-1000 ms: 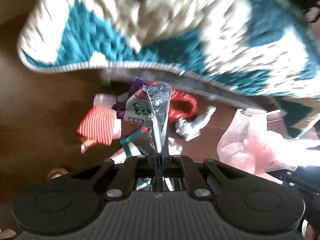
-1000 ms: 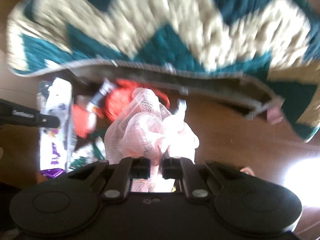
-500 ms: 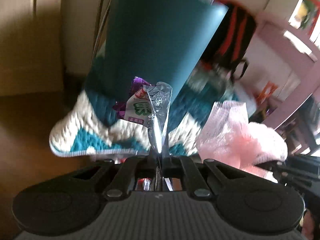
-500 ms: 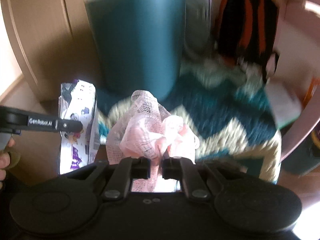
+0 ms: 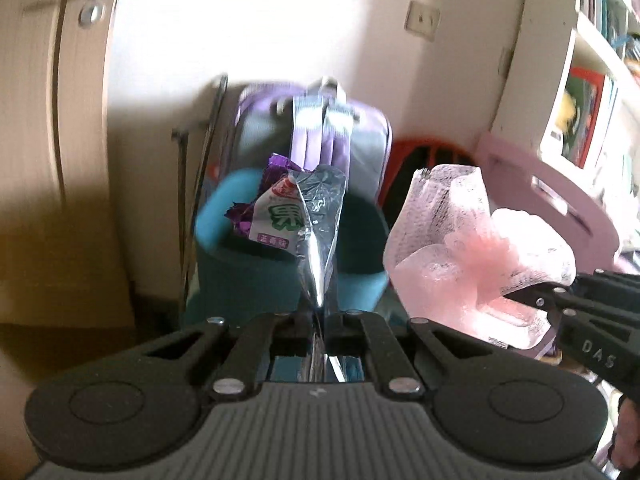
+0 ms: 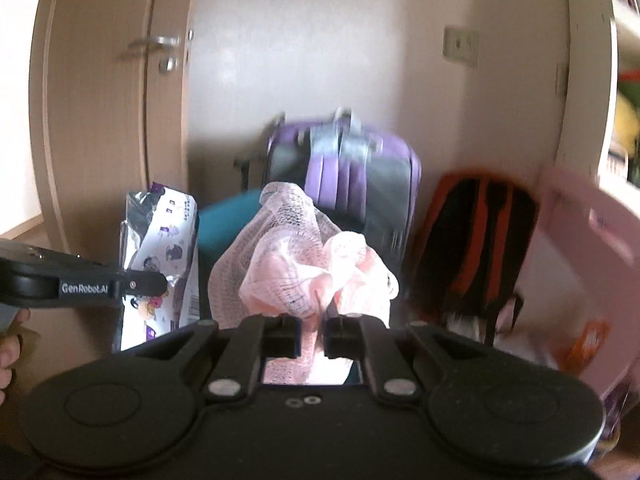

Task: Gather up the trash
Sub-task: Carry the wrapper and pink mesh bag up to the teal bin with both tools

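Left gripper (image 5: 318, 312): jaws were pressed almost together on a crumpled foil snack wrapper (image 5: 304, 224), silver inside, white and green print outside, with purple foil bunched at its top. The wrapper was held upright in the air, in front of the open mouth of a teal bin (image 5: 248, 264).

Right gripper (image 6: 312, 330): jaws were drawn nearly together on a pink foam net (image 6: 304, 268), bunched and standing up above the fingers. In the left wrist view the net (image 5: 460, 256) was seen just beside the wrapper, to its right, with the right gripper (image 5: 532, 300) entering from the right edge.

Pose: both grippers were held side by side at like height, pointed slightly downward toward the bin. In the right wrist view the left gripper (image 6: 166, 280) came in from the left edge with the wrapper (image 6: 160, 264) pinched at its tip; fingers of a hand (image 6: 10, 344) were seen behind it.

Setting: a purple and grey suitcase (image 6: 352, 176) stood behind the bin (image 6: 228, 220), a black and orange backpack (image 6: 476, 248) to its right, a wooden door (image 6: 112, 128) to the left
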Demonstrator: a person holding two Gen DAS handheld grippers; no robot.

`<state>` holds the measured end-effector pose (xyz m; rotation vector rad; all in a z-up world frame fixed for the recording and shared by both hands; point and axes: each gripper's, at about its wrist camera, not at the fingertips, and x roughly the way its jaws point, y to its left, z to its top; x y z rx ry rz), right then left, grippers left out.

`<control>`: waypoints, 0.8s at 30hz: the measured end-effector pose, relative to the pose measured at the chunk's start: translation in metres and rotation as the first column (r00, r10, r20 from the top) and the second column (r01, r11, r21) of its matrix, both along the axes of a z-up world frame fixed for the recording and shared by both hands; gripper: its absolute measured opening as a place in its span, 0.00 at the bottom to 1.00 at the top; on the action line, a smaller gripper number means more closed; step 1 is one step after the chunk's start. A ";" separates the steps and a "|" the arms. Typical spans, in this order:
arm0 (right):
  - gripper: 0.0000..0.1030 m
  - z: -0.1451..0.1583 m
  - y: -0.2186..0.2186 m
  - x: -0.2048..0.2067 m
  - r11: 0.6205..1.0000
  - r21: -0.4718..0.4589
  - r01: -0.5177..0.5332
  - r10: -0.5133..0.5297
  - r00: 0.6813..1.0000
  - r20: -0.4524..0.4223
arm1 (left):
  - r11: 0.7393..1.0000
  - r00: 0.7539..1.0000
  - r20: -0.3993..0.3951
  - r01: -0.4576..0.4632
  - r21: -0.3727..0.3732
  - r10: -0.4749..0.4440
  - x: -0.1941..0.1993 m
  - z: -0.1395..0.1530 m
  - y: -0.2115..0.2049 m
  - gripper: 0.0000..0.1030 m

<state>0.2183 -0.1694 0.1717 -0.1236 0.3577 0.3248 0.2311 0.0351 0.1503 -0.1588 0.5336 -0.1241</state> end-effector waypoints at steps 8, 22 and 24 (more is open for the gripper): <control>0.07 0.045 0.022 0.068 0.999 0.031 0.030 -0.030 1.000 0.003 | 1.000 0.999 0.029 -0.020 0.015 0.020 0.069 0.045 0.004 0.05; 0.07 0.002 0.075 0.170 0.999 -0.034 -0.038 0.030 0.980 -0.199 | 0.985 0.992 -0.122 0.003 0.172 0.018 0.172 -0.003 0.013 0.05; 0.07 -0.007 0.081 0.176 0.997 -0.049 -0.052 0.040 0.976 -0.213 | 0.983 0.990 -0.141 0.019 0.184 0.007 0.179 -0.012 0.011 0.05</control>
